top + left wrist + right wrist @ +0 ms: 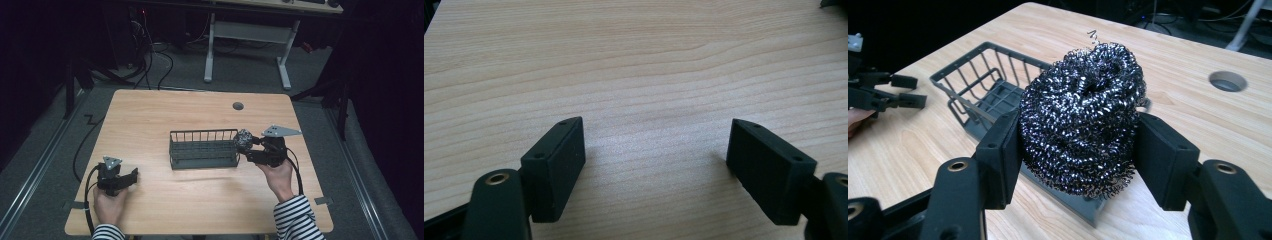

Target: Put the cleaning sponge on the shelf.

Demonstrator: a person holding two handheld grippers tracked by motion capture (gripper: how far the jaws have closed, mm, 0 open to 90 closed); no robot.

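Your right gripper (1078, 145) pinches a steel wool scourer (1082, 117) between its pads, holding it above the right end of the grey wire basket (204, 148), whose floor looks bare from the high view. Your left gripper (131, 176) rests with jaws spread over bare wood near the near-left corner of the table (200, 200), well apart from the basket, with open tabletop around the basket on every side.

A light wood counter (150, 115) carries a dark wire basket (203, 149), standing just left of the right gripper (248, 145). A round hole (238, 106) is in the counter beyond that gripper.
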